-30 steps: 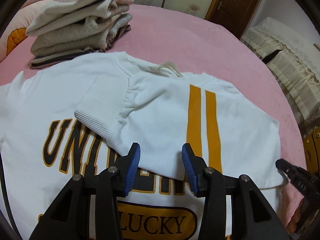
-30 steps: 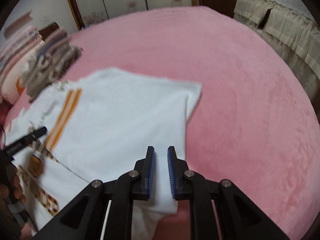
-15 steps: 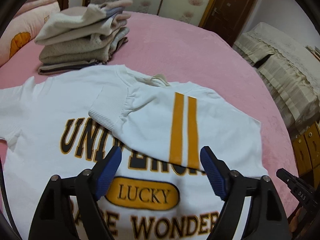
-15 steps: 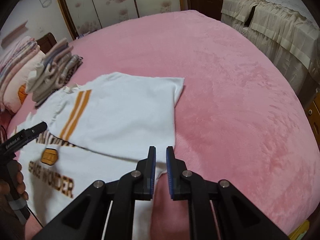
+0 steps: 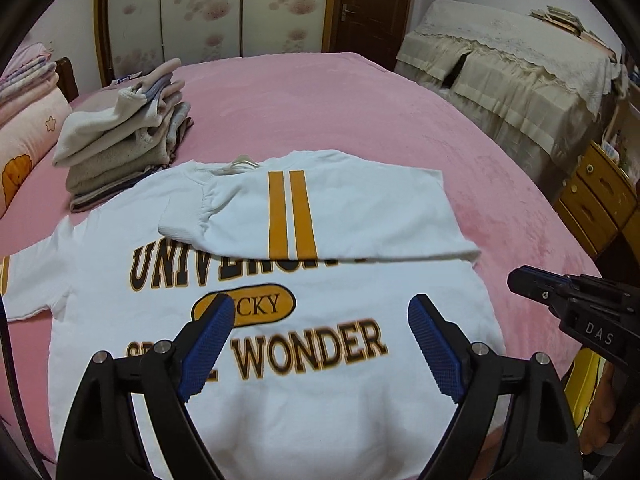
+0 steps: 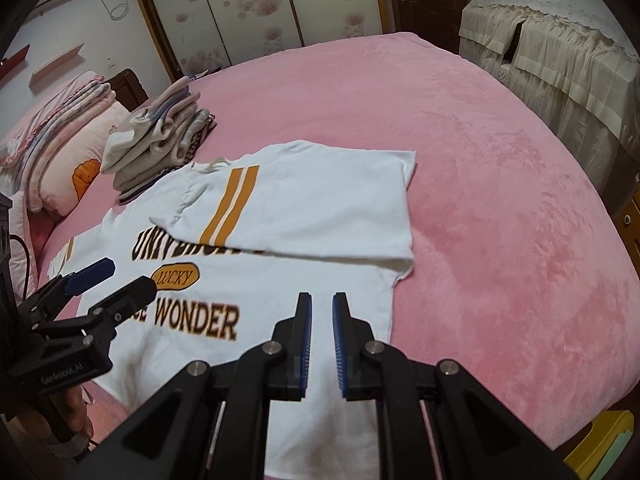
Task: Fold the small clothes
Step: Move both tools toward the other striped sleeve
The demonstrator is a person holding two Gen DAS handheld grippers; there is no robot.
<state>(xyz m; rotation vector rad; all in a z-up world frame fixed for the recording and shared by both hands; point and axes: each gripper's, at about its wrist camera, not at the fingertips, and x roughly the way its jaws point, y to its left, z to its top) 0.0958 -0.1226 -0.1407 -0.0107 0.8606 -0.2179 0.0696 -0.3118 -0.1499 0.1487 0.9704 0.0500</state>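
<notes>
Left wrist view: the white sweatshirt point(image 5: 280, 280) lies flat on the pink bed point(image 5: 360, 112), one sleeve folded across its chest. The left claw point(image 5: 320, 344) has just been opening and hangs spread wide above the print, nothing between its pads. A stack of folded clothes point(image 5: 124, 148) sits at 10 o'clock.

Right wrist view: the right claw point(image 6: 322, 340) is pressed nearly together over the hem, pinching nothing. The left claw shows at 9 o'clock.

Left hand-held gripper point(image 5: 320, 344): black frame; blue ribbed pads; silver screws; right hand-held gripper point(image 6: 322, 340) alike.
</notes>
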